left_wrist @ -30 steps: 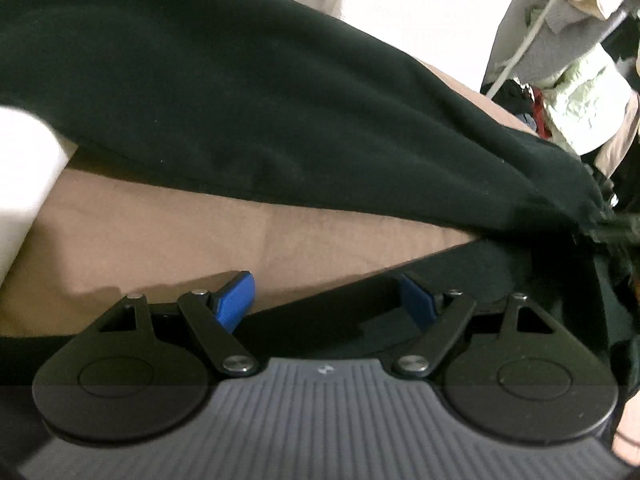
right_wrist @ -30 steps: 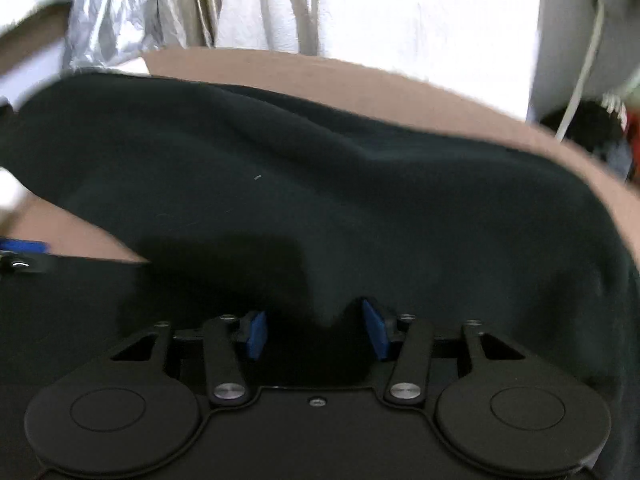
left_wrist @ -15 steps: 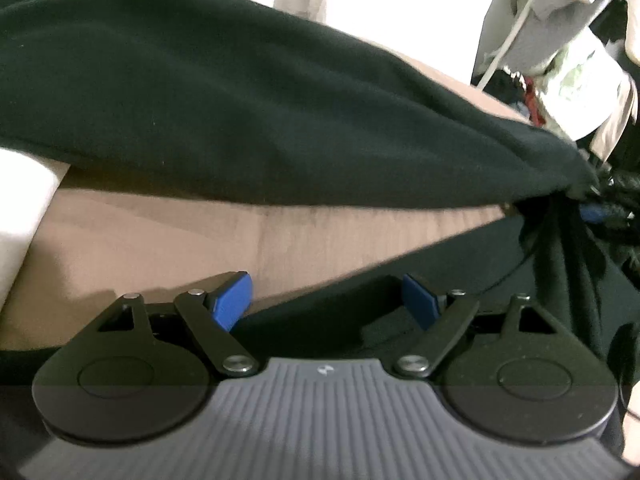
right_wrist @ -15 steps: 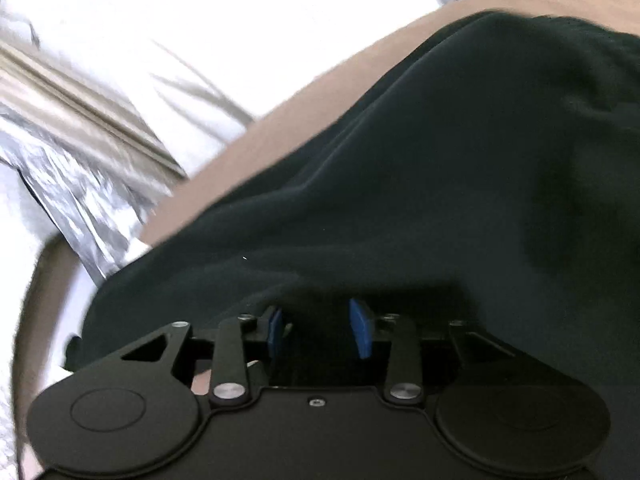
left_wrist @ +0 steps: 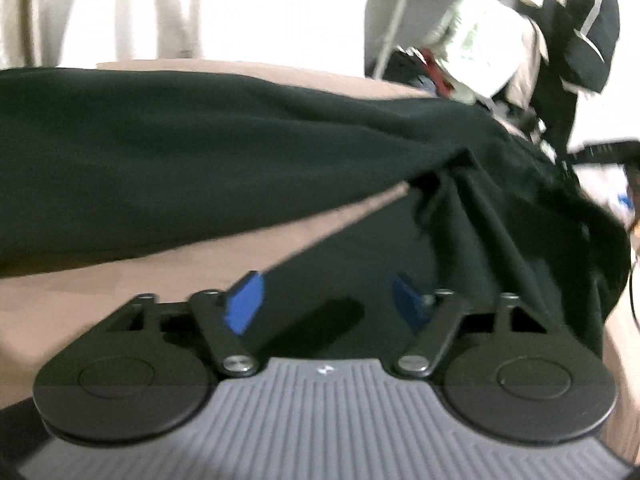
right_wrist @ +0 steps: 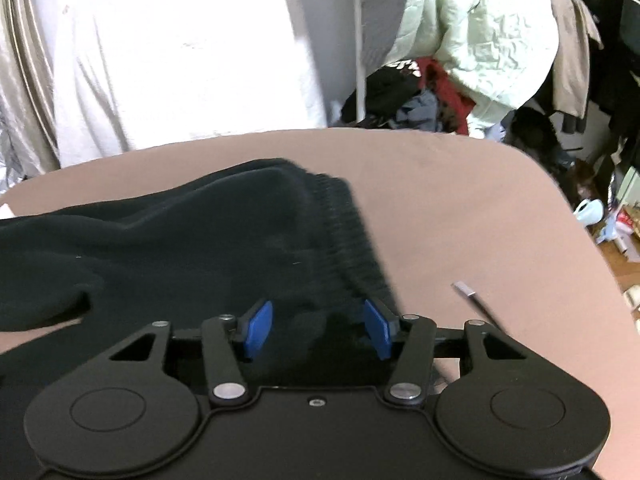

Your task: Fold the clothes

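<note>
A black garment [left_wrist: 200, 152] lies in folds on a tan sheet [left_wrist: 80, 300]. In the left wrist view my left gripper [left_wrist: 324, 304] is open, its blue pads apart over a flat black layer. In the right wrist view the garment [right_wrist: 180, 240] lies with a ribbed hem [right_wrist: 352, 240] on its right side. My right gripper [right_wrist: 318, 328] is open just above the cloth near that hem, with black fabric showing between the pads but not pinched.
White curtains [right_wrist: 160, 40] hang behind the tan sheet [right_wrist: 480, 208]. A heap of clothes [right_wrist: 460, 52] and clutter stands at the back right. A thin cable with a silver plug [right_wrist: 464, 289] lies on the sheet right of my right gripper.
My right gripper has opened and let go of the black cloth, and swung right to face the ribbed hem. The upper fold has dropped lower onto the sheet in the left view.
</note>
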A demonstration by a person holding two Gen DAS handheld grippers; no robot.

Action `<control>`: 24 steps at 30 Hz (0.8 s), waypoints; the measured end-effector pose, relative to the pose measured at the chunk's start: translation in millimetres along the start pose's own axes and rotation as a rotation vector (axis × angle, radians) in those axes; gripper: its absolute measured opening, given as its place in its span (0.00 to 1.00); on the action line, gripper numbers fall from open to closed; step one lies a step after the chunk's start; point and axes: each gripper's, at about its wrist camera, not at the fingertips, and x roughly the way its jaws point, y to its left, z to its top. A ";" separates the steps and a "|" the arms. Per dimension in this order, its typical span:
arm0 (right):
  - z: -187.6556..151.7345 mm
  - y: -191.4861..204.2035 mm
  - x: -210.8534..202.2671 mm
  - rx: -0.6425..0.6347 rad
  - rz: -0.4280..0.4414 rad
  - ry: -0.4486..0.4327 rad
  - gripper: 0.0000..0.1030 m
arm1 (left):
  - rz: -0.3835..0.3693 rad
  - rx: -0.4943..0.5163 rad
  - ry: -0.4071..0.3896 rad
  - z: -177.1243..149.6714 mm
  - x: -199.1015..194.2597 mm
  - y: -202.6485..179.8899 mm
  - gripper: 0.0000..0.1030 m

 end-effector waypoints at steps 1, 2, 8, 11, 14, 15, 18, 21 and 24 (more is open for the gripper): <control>1.9 -5.1 0.3 -0.012 -0.012 -0.002 0.55 | 0.002 0.005 0.016 -2.7 4.5 -1.5 0.63; 3.9 -10.2 0.6 -0.024 -0.024 -0.004 0.55 | 0.005 0.009 0.032 -5.5 9.0 -3.0 0.63; 12.5 -11.6 36.2 -0.040 -0.015 0.089 0.70 | -0.006 0.084 0.007 -11.7 17.8 -10.1 0.66; 12.8 -7.7 49.8 -0.059 0.030 0.116 0.60 | -0.031 0.103 -0.012 -11.8 23.8 -15.9 0.72; 12.9 -0.9 29.8 -0.085 0.014 -0.003 0.14 | -0.024 0.164 -0.002 -13.9 29.6 -25.7 0.33; 16.9 -5.5 20.2 -0.037 0.010 -0.052 0.13 | 0.008 0.185 0.002 -13.5 31.4 -29.4 0.18; 27.5 -18.3 6.2 0.018 -0.002 -0.101 0.12 | 0.029 0.140 0.010 -7.1 31.8 -27.7 0.09; 29.9 -25.2 1.7 0.030 -0.007 -0.096 0.12 | 0.035 0.144 -0.006 -4.5 25.0 -29.0 0.06; 27.9 -21.1 -5.2 0.022 -0.021 -0.119 0.11 | 0.047 0.140 -0.059 4.6 8.4 -29.4 0.04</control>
